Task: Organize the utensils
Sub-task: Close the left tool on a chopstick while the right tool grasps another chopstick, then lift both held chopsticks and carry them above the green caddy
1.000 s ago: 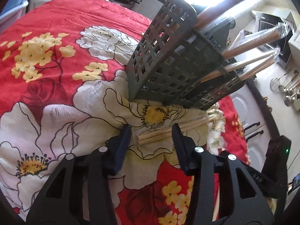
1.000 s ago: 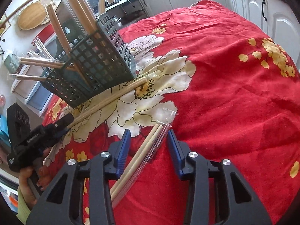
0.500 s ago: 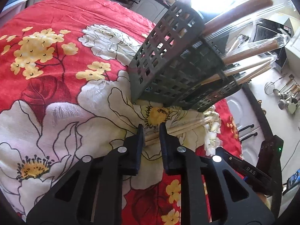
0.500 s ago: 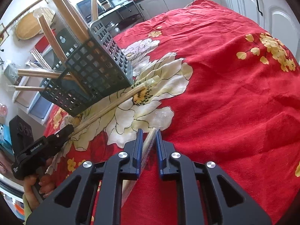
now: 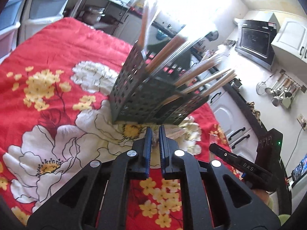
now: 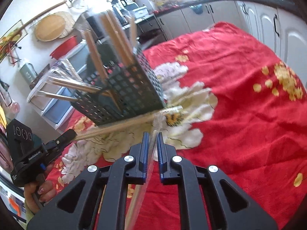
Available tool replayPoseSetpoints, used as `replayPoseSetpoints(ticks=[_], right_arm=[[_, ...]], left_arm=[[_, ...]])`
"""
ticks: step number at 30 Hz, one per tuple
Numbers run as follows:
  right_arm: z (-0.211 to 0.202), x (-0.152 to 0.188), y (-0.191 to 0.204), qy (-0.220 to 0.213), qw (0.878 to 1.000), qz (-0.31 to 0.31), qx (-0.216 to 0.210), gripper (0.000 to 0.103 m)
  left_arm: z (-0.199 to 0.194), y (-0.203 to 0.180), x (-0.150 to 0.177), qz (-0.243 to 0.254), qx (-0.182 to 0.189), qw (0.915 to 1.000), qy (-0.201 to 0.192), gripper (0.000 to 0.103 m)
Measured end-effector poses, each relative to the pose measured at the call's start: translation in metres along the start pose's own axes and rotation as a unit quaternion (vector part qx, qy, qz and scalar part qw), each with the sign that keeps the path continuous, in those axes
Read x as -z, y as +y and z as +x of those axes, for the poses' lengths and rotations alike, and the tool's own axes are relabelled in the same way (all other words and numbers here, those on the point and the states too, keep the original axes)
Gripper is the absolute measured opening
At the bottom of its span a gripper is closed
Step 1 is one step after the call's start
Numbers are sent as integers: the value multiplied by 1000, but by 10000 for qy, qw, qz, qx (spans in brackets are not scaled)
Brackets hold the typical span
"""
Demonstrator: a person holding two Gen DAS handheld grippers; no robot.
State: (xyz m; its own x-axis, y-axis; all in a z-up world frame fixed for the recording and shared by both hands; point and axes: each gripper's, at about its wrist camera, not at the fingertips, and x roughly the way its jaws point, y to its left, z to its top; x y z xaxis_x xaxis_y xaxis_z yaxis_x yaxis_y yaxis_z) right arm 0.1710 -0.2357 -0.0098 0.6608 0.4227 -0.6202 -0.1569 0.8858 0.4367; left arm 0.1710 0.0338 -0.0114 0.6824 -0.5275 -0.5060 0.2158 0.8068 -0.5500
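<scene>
Red cloth: a red cloth with big white and yellow flowers covers the bench; all the task things are on it or just above it.
Basket: a dark perforated utensil basket stands on the white flower of the cloth; in both views it looks tilted, with its open top leaning away from the camera.
Inside the basket: several wooden chopsticks and sticks, some in clear plastic sleeves, rise out of the compartments at a slant. I cannot tell which compartment each one is in.
Left gripper: the left gripper is clenched on a pair of wooden chopsticks; in the right wrist view these run from its tip toward the foot of the basket, and their far end is just beside the basket wall.
Right gripper: the right gripper is closed on a sleeved chopstick pair in transparent plastic; the sleeve goes forward between the jaws and its end crosses the other pair near the yellow middle of the flower.
Person's hand: the hand that carries the left gripper shows low on the left in the right wrist view.
Background: white cabinets and hanging ladles are behind the bench.
</scene>
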Motion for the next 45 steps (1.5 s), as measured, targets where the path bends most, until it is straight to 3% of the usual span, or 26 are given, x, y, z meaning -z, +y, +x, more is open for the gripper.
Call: replayPoseSetpoints(ticks=[12,22,45], right_arm=[[-42,-21,32,-744,9956,-549,-126,5],[-79,-44,56,-1495,9837,-992,-59,5],[-117,-87,84,-2234,9646,-1393,-171,5]], left_arm=[[-39,-35,-13,320,232,9983,-426,2],[-60,-65,-23,666,349,9949,-673,2],[-92,-108,-69,1176,631,9825,-1299,2]])
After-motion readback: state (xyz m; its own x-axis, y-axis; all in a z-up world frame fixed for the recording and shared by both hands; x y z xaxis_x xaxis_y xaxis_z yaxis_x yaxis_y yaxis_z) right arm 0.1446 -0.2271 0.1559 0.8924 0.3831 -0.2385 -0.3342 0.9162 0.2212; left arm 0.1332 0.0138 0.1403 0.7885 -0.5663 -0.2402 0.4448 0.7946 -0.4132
